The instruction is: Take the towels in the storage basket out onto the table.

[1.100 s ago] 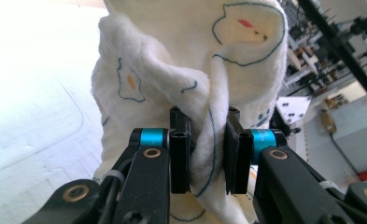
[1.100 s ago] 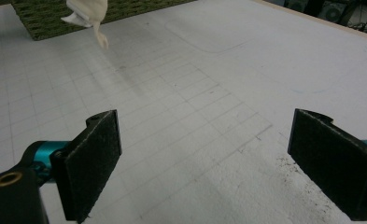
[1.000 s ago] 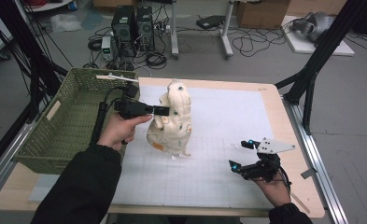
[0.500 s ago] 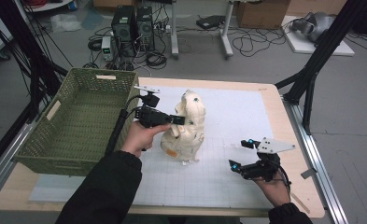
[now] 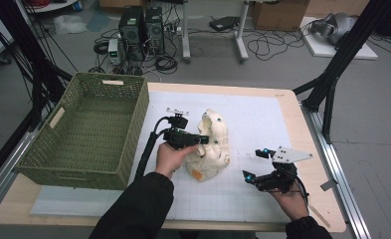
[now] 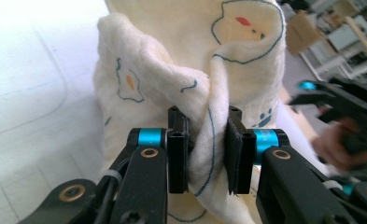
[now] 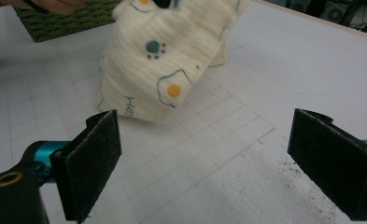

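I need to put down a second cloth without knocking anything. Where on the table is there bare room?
The white grid mat lies bare between the cream printed cloth and the table's far right edge, and along the near edge below the cloth. The green woven basket is empty too. It is crowded mid-table, where the left gripper pinches the cloth, and by the open right gripper.

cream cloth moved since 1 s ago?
Yes. The cream cloth, pinched by the left gripper, has shifted right, away from the green basket, and lower onto the white mat.
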### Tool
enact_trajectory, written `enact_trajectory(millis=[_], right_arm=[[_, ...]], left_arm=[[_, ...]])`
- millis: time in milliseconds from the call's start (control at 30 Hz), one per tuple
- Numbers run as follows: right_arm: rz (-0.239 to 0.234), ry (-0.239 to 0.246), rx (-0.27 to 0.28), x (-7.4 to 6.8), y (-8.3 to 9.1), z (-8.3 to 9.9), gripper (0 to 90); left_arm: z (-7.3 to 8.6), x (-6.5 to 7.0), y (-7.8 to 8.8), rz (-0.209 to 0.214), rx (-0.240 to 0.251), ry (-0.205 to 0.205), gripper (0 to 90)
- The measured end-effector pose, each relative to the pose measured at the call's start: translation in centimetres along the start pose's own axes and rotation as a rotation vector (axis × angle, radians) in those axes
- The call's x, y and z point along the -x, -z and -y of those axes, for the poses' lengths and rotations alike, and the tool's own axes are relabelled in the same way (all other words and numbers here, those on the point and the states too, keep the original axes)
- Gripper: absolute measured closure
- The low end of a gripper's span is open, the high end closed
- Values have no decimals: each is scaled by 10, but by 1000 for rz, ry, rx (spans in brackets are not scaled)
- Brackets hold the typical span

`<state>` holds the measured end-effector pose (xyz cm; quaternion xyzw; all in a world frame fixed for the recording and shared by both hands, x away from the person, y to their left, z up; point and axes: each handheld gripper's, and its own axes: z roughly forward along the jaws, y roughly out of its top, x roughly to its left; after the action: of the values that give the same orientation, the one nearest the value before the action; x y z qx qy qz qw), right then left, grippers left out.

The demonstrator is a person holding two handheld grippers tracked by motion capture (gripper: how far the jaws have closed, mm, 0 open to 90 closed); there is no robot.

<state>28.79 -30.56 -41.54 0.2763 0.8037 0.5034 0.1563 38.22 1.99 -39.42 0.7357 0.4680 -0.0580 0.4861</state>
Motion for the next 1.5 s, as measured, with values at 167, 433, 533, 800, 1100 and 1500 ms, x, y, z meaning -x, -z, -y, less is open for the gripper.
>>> enact_trajectory(millis=[167, 433, 533, 800, 1100, 1500], right_arm=[[-9, -4, -14, -1, -5, -2, 105], [-51, 33, -32, -5, -19, -7, 323], [-73, 53, -50, -6, -28, -9, 417], [-138, 73, -121, -12, -56, -11, 539], [-160, 109, -229, -17, -82, -7, 596], [-202, 124, -236, -11, -77, -8, 853]], left_arm=[[2, -6, -17, -69, 32, 13, 713], [10, -17, -44, -189, 17, -7, 684], [12, -21, -49, -195, 11, -14, 670], [6, -17, -33, -148, 86, -43, 486], [6, -12, 12, -126, 157, -128, 422], [34, -23, 27, -124, 124, -158, 599]])
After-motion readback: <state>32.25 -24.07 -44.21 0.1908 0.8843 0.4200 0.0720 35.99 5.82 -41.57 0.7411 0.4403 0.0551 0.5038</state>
